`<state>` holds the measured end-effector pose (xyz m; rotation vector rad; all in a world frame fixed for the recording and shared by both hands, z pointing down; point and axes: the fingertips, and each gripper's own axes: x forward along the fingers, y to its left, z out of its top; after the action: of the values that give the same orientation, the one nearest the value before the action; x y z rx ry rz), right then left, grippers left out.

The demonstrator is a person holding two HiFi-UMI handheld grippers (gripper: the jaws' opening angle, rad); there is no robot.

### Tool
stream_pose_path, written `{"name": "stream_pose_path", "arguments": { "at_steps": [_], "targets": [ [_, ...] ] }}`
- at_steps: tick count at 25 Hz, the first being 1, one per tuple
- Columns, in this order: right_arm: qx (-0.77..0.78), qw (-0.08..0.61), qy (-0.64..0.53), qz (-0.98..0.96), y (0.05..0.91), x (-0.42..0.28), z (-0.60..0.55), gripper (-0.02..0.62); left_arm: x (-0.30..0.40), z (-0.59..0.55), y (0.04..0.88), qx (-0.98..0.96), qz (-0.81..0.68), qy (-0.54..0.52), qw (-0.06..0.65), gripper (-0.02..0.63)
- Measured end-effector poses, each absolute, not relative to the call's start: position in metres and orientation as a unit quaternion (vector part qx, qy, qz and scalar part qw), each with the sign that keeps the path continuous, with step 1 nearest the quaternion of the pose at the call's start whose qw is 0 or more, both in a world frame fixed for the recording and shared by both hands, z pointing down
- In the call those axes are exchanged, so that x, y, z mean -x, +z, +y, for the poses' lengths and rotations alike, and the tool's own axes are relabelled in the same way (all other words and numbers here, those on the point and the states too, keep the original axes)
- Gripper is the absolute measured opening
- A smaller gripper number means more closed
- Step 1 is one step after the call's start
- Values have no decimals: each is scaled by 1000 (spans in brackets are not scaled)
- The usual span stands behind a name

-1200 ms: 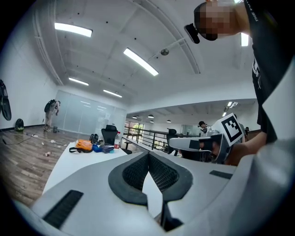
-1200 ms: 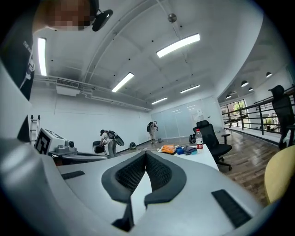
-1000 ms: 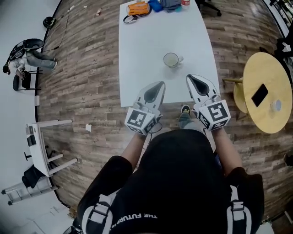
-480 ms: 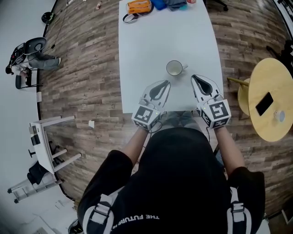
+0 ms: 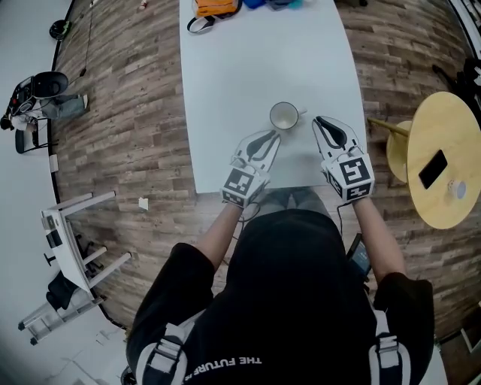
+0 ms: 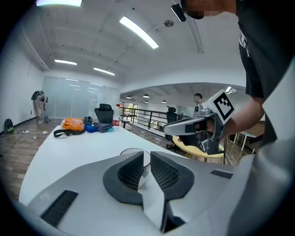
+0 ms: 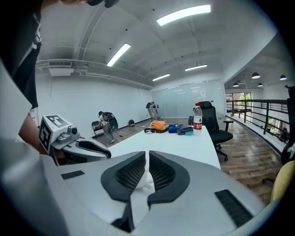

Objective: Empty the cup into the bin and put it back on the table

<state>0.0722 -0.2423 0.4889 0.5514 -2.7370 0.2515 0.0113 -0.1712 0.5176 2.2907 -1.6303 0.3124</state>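
A white cup (image 5: 284,116) with its handle to the right stands upright on the long white table (image 5: 225,68), near its front edge. My left gripper (image 5: 268,138) is shut and empty, with its tips just short of the cup on the near-left. In the left gripper view the cup's rim (image 6: 131,151) shows just behind the closed jaws of my left gripper (image 6: 146,159). My right gripper (image 5: 322,122) is shut too, holds nothing, and lies to the right of the cup beside the handle. No bin shows in any view.
An orange bag (image 5: 213,6) and blue things lie at the table's far end, with a water bottle (image 7: 197,116) and an office chair (image 7: 213,122) there. A round wooden table (image 5: 440,154) with a phone (image 5: 434,168) stands to the right. A white rack (image 5: 68,241) lies on the floor at left.
Both grippers have come forward from in front of the table's near edge to over the tabletop, closing in on the cup from either side. Their jaws stay shut.
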Motion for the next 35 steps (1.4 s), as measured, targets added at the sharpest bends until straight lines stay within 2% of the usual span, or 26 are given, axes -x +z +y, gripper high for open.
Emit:
{"name": "stream_pose_path", "arguments": {
  "at_steps": [1, 2, 3, 4, 6, 8, 9, 16, 24, 32, 35],
  "targets": [
    [-192, 175, 87, -962, 495, -71, -245, 17, -11, -173, 522, -799, -569, 111, 159, 45],
    [-191, 183, 86, -961, 501, -69, -247, 17, -9, -174, 527, -798, -569, 114, 164, 97],
    [-190, 190, 85, -959, 508, -67, -249, 17, -7, -175, 533, -796, -570, 118, 167, 188],
    [-188, 199, 84, -958, 515, -65, -250, 17, -4, -176, 538, -794, -570, 123, 169, 252],
    [-181, 221, 84, -955, 532, -60, -252, 33, 3, -179, 551, -794, -569, 131, 170, 286],
    [-173, 240, 84, -951, 549, -55, -253, 122, 7, -184, 563, -797, -563, 131, 176, 305],
    [-171, 247, 81, -950, 556, -52, -255, 130, 8, -188, 568, -799, -560, 129, 178, 313],
    [-168, 282, 59, -943, 593, -38, -269, 130, 6, -208, 586, -826, -525, 130, 159, 345],
    [-153, 272, 81, -947, 606, -21, -280, 130, 3, -219, 603, -854, -482, 156, 119, 364],
    [-143, 275, 91, -946, 613, -16, -282, 129, -7, -230, 608, -868, -452, 173, 112, 368],
    [-146, 269, 95, -947, 613, -14, -283, 96, -11, -234, 612, -869, -452, 164, 119, 368]
  ]
}}
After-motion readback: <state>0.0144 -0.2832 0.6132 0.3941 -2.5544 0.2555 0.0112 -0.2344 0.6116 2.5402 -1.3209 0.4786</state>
